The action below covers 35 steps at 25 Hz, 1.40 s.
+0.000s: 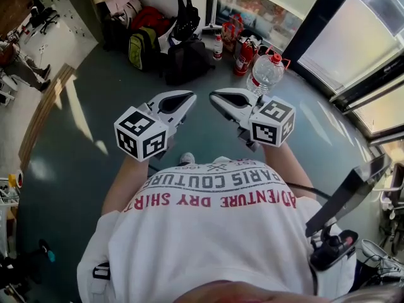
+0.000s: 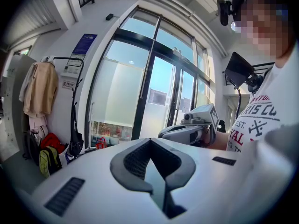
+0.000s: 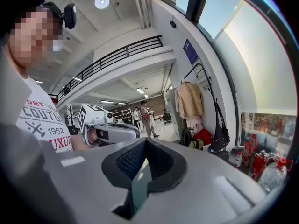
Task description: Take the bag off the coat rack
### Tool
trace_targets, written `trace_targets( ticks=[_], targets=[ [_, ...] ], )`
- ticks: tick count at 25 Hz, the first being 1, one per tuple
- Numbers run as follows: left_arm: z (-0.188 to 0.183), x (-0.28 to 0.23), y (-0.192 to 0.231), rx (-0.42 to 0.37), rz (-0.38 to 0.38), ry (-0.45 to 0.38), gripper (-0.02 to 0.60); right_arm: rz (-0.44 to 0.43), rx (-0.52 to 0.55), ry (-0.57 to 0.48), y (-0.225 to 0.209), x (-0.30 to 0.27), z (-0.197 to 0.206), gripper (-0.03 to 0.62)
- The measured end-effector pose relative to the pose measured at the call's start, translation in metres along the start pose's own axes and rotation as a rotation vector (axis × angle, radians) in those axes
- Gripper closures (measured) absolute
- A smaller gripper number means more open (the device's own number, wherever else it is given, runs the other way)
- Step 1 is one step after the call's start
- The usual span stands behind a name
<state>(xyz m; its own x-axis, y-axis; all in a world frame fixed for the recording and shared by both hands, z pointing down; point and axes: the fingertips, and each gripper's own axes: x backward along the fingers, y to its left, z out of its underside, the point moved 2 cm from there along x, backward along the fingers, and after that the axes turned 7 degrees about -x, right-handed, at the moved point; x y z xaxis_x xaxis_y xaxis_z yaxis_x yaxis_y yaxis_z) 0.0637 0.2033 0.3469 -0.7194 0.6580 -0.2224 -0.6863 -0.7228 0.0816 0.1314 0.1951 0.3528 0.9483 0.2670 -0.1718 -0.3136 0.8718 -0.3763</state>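
We hold both grippers out in front of our chest, above the grey-green floor (image 1: pixel 82 163), and neither touches anything. The left gripper (image 1: pixel 188 96) has its jaws pressed together with nothing between them. The right gripper (image 1: pixel 216 96) is closed the same way and is just as empty. Their tips lean in toward each other but stay apart, and each gripper view catches the other gripper off to one side.

The bag (image 1: pixel 186 19) is black with long straps. It hangs from the coat rack (image 2: pixel 70 58) against the white wall at the far edge of the floor, well apart from both grippers. In the head view it sits straight beyond the gap between the two tips, a little toward the left gripper's side. In the left gripper view it appears far off to the left of the closed jaws. In the right gripper view it appears to the right of them.

A beige coat (image 2: pixel 39 87) hangs higher on the same rack, beside the bag's straps. At the foot of the rack a red bag (image 1: pixel 151 19), a yellow-green backpack (image 1: pixel 142 48) and a dark bag (image 1: pixel 186 62) lie on the floor, with the dark bag just below the hanging one. Further along, near the glass doors (image 2: pixel 154 92), stand red fire extinguishers (image 1: pixel 243 54) and a large water bottle (image 1: pixel 265 73).
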Motion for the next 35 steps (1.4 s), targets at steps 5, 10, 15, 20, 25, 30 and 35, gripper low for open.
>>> trace_targets(
  ticks=[5,10,15,20,25,30,35],
  targets=[
    [-0.005,-0.005,0.000,0.005,0.000,0.007,0.580,0.002,-0.012,0.001,-0.005,0.003,-0.005,0.592],
    [-0.002,-0.010,-0.005,0.004,0.000,0.008,0.580,0.002,-0.016,0.000,-0.008,0.008,0.000,0.592],
    [-0.008,-0.018,-0.003,0.003,0.003,0.009,0.580,0.012,-0.018,0.004,-0.015,0.012,-0.005,0.592],
    [-0.015,-0.024,0.011,0.000,-0.006,0.010,0.581,0.015,-0.014,0.000,-0.030,0.006,-0.016,0.592],
    [-0.013,-0.035,0.053,0.011,-0.025,0.016,0.580,0.017,-0.024,-0.006,-0.064,-0.019,-0.028,0.592],
    [-0.002,-0.056,0.130,0.029,-0.029,0.022,0.580,0.019,-0.033,0.014,-0.118,-0.078,-0.040,0.592],
    [-0.005,-0.086,0.256,0.066,-0.028,0.032,0.580,0.038,-0.057,0.034,-0.200,-0.166,-0.076,0.592]
  ],
)
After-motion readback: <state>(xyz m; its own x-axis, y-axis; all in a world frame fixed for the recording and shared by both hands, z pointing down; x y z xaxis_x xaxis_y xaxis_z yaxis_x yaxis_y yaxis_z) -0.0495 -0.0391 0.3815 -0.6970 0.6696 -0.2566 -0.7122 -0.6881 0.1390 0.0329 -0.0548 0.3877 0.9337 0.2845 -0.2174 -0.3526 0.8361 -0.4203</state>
